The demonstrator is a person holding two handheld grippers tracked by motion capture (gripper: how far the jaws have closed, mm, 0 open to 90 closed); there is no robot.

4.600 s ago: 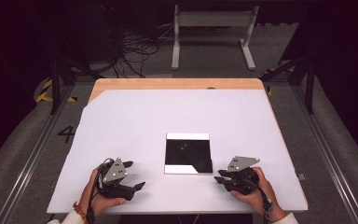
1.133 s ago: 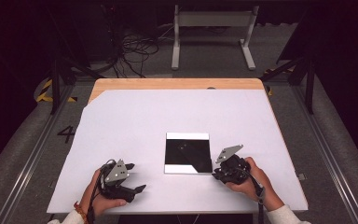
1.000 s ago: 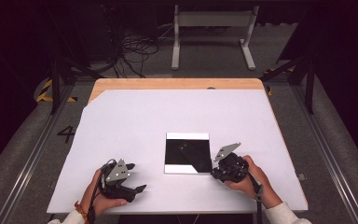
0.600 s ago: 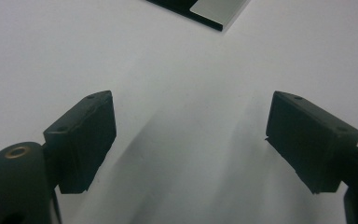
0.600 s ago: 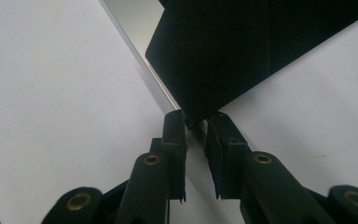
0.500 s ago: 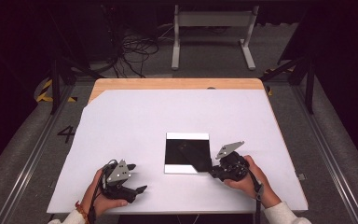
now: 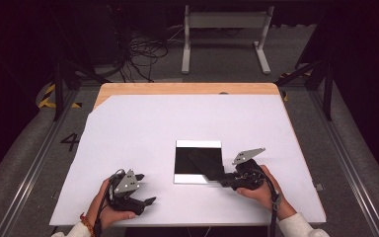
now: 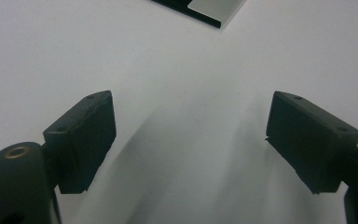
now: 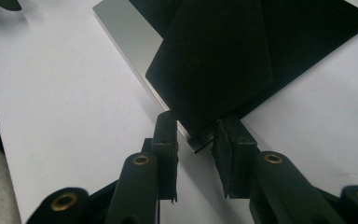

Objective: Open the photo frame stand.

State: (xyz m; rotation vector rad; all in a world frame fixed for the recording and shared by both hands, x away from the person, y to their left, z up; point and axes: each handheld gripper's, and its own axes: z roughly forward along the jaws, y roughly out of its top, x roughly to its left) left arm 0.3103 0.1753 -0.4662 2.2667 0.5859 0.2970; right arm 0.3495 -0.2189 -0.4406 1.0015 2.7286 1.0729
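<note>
High view: a white table (image 7: 143,133) is seen with a flat black square sheet on a silvery plate (image 7: 197,162) lying near its six o'clock edge. At the sheet's five o'clock corner the right gripper (image 7: 225,180) is set, its jaws having just been widening, the lifted black corner (image 9: 205,70) between them but apparently not pinched. The peel is judged barely begun. The left gripper (image 7: 148,201) rests at seven o'clock, jaws wide apart. A "4" (image 7: 70,142) is marked on the floor.

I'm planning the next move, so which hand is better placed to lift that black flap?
Right. The right gripper already has its jaws around the black flap's corner, while the left gripper sits open on bare white table, well away from it.
</note>
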